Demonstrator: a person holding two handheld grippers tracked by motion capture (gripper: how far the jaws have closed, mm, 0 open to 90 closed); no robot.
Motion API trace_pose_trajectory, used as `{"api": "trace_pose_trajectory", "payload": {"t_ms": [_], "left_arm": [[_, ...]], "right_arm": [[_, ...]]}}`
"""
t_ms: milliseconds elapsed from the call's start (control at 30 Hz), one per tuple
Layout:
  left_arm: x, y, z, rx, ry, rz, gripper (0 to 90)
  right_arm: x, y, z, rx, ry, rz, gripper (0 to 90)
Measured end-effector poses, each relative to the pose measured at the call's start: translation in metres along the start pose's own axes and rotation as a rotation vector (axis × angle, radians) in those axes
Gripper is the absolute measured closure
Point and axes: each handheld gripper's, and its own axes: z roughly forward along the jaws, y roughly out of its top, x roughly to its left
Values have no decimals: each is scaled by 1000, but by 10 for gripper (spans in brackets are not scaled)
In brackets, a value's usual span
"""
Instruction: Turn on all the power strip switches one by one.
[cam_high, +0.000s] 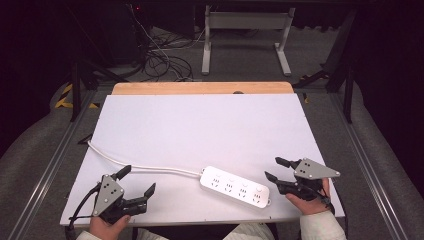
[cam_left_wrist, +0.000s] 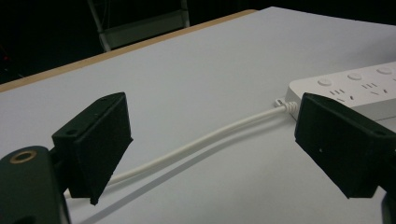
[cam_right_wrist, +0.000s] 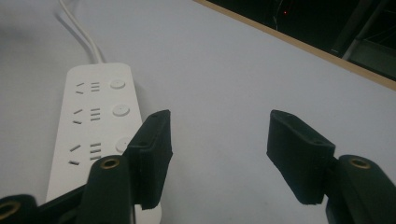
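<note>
The left gripper (cam_high: 136, 181) was held with its fingers (cam_left_wrist: 95, 140) spread wide, nothing between them, above the white cord (cam_left_wrist: 196, 145). The right gripper (cam_high: 279, 169) was likewise wide open and empty, its fingers (cam_right_wrist: 152, 154) just beside the power strip (cam_high: 235, 186). The strip lay flat near the bench's (cam_high: 200, 125) front edge, between both grippers.

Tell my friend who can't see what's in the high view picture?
A white power strip lies on a white table, its cord trailing left. A person holds an open left gripper and an open right gripper on either side of it.
</note>
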Motion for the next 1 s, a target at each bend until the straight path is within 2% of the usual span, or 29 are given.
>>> {"api": "trace_pose_trajectory", "payload": {"t_ms": [133, 333, 433, 467, 533, 767, 1000], "left_arm": [[-1, 1, -1, 3, -15, -10, 111], [2, 2, -3, 12, -15, -26, 111], [1, 2, -3, 10, -8, -15, 111], [0, 2, -3, 8, -6, -10, 111], [0, 2, -4, 6, 2, 24, 111], [0, 3, -5, 0, -4, 1, 111], [-1, 3, -5, 3, -1, 7, 111]], "right_arm": [[-1, 1, -1, 2, 27, 19, 402], [-1, 2, -1, 1, 26, 15, 403], [-1, 2, -2, -2, 22, 7, 403], [0, 2, -1, 5, 28, 1, 440], [0, 2, -1, 9, 36, -1, 461], [-1, 2, -2, 2, 42, -4, 487], [-2, 3, -3, 6, 43, 4, 494]]}}
